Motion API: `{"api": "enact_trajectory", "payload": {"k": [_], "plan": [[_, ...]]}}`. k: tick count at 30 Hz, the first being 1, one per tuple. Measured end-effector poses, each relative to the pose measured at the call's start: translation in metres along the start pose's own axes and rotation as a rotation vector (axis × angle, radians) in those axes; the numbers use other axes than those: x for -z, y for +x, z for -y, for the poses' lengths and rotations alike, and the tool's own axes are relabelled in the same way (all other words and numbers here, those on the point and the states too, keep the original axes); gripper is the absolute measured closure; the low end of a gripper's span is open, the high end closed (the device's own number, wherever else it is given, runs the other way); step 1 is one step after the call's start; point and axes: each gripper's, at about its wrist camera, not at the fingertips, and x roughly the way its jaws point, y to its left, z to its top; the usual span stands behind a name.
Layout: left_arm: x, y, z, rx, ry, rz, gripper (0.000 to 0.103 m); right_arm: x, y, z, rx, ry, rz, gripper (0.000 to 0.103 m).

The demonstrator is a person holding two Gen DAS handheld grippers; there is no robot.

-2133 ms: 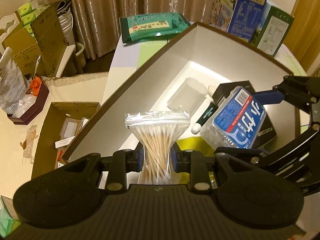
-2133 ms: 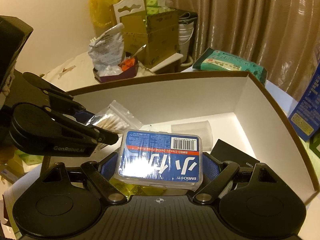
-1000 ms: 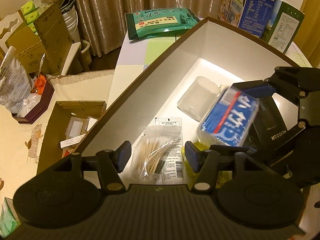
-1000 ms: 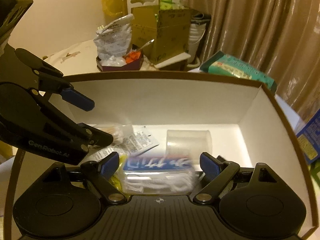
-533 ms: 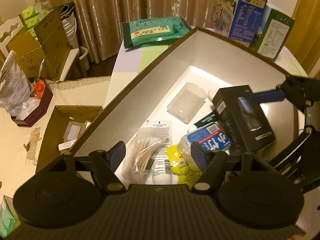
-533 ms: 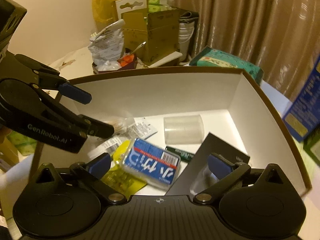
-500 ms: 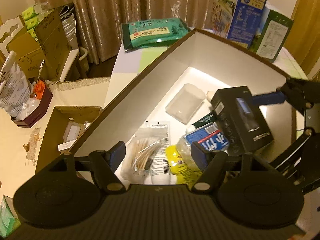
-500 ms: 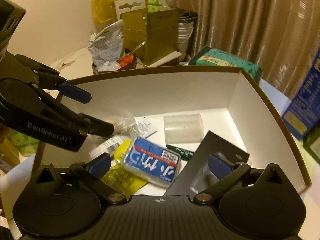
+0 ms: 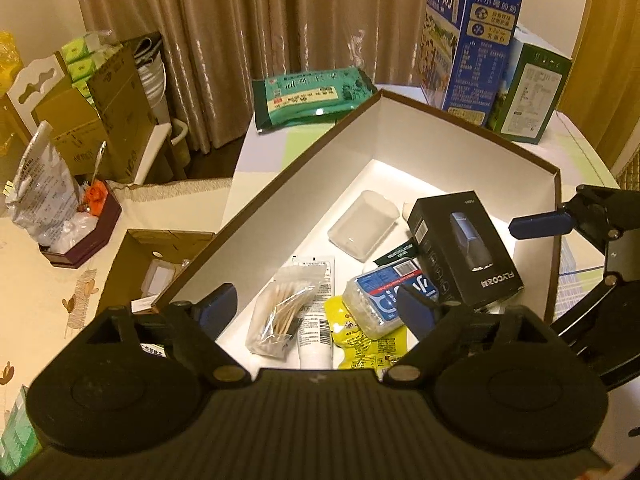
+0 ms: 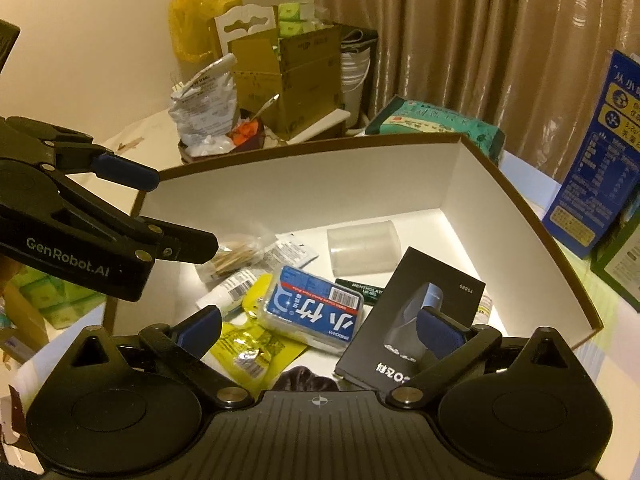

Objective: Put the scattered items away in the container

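Observation:
The brown-rimmed white box (image 9: pixel 280 172) (image 10: pixel 304 184) holds a bag of cotton swabs (image 9: pixel 280 312) (image 10: pixel 236 256), a blue-labelled clear case (image 9: pixel 380 296) (image 10: pixel 316 308), a black shaver box (image 9: pixel 464 248) (image 10: pixel 416 320), a clear plastic container (image 9: pixel 362 224) (image 10: pixel 362 246), a white tube (image 9: pixel 316 320), a yellow packet (image 9: pixel 368 340) (image 10: pixel 248 344) and a dark green stick (image 10: pixel 360 290). My left gripper (image 9: pixel 316 308) is open and empty above the box's near end. My right gripper (image 10: pixel 318 326) is open and empty above the box.
A green wipes pack (image 9: pixel 312 96) (image 10: pixel 440 124) lies behind the box. Blue and green cartons (image 9: pixel 468 44) stand at the back right. Cardboard boxes (image 9: pixel 100 112), a dark red tray with bags (image 9: pixel 80 236) and a low open carton (image 9: pixel 160 264) lie to the left.
Both grippers let go of their loads: the swab bag and the blue case now lie in the box. Both have opened wider and drawn back a little.

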Motion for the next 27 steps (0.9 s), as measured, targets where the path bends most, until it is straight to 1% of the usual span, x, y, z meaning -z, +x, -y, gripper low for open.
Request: {"api": "enact_trajectory", "payload": {"k": [10, 13, 16, 17, 19, 23, 27], "plan": [[0.012, -0.038, 0.012, -0.028, -0.025, 0.06, 0.014, 0.013, -0.033, -0.01, -0.001, 0.001, 0.043, 0.002], [0.018, -0.051, 0.018, -0.043, -0.041, 0.081, 0.007, 0.02, -0.045, -0.012, 0.004, 0.006, 0.055, 0.002], [0.026, -0.064, 0.025, -0.066, -0.052, 0.1, 0.006, 0.026, -0.056, -0.012, -0.001, 0.013, 0.069, 0.002], [0.029, -0.069, 0.029, -0.078, -0.049, 0.11, 0.003, 0.029, -0.06, -0.012, -0.002, 0.013, 0.073, 0.002], [0.034, -0.078, 0.037, -0.103, -0.049, 0.128, 0.001, 0.034, -0.068, -0.013, -0.003, 0.013, 0.084, 0.002], [0.044, -0.094, 0.048, -0.121, -0.084, 0.139, 0.001, 0.045, -0.085, -0.013, 0.004, -0.003, 0.106, 0.002], [0.054, -0.109, 0.064, -0.138, -0.114, 0.133, 0.001, 0.056, -0.105, -0.009, 0.0, 0.0, 0.118, 0.002]]}}
